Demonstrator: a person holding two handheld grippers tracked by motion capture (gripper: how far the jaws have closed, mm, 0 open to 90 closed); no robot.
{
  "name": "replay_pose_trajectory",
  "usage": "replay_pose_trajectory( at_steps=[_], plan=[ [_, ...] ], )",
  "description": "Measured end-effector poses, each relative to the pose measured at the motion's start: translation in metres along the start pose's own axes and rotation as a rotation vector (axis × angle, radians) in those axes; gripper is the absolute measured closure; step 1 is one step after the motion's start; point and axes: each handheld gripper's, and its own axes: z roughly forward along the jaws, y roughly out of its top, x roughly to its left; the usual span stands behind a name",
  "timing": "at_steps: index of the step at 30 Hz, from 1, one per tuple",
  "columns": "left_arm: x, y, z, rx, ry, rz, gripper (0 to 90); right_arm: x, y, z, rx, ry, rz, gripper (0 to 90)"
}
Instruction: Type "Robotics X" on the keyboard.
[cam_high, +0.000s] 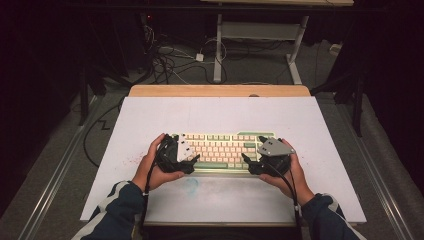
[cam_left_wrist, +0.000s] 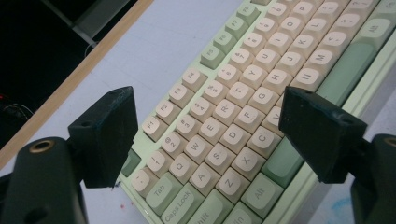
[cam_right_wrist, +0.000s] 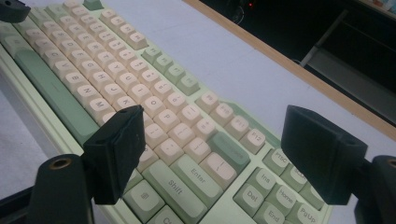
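The person stands at the near edge of the desk (cam_high: 150, 115) with a gripper in each hand, one brought in at each end of a pale green keyboard (cam_high: 222, 150) that lies flat a little nearer than the middle of the white desk top, its long side running left to right.

The left gripper (cam_high: 192, 159) sits over the keyboard's left end. In the left gripper view its two black jaws stand wide apart with nothing between them but the keys below: one jaw hangs over the desk just off the Tab and Esc corner, the other over the near edge by the space bar. The right gripper (cam_high: 246, 161) mirrors it at the right end; in the right gripper view its jaws are likewise spread wide and empty, one above the near edge of the keys, left of Shift and Enter, the other out past the function row at the far corner.

To my eye this is the approach before a two-handed grasp: both grippers are lined up to straddle the ends, but neither jaw looks to be pressing on the case yet. The next move, I'd judge, calls for lowering each gripper so the jaws bracket the near and far edges, then closing both evenly so the keyboard stays level and no keys get pinched.
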Motion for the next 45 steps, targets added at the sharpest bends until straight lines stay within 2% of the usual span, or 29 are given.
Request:
replay_pose_trajectory(
  at_steps=[4, 9, 18, 26, 36, 41, 45],
  plan=[
    [-0.001, -0.001, -0.005, -0.016, 0.006, 0.019, 18.4, 0.001, 0.001, -0.005, -0.011, -0.002, 0.003, 22.7],
    [-0.001, -0.002, -0.011, -0.027, 0.016, 0.017, 18.3, 0.003, 0.002, -0.012, -0.015, -0.004, 0.005, 22.7],
    [-0.005, -0.001, -0.019, -0.057, -0.004, 0.023, 18.4, 0.002, -0.001, -0.022, -0.018, -0.022, 0.004, 22.8],
    [-0.007, -0.003, -0.024, -0.063, -0.015, 0.023, 18.3, -0.001, -0.003, -0.03, -0.016, -0.049, 0.0, 20.6],
    [-0.004, -0.003, -0.028, -0.076, -0.008, 0.016, 18.3, -0.001, -0.008, -0.036, -0.004, -0.081, -0.017, 19.6],
    [-0.004, -0.006, -0.031, -0.066, -0.007, 0.027, 18.4, -0.001, -0.009, -0.038, -0.001, -0.096, -0.032, 20.0],
    [-0.004, -0.006, -0.035, -0.07, -0.007, 0.018, 18.4, -0.001, -0.011, -0.04, 0.003, -0.104, -0.028, 20.6]
  ],
)
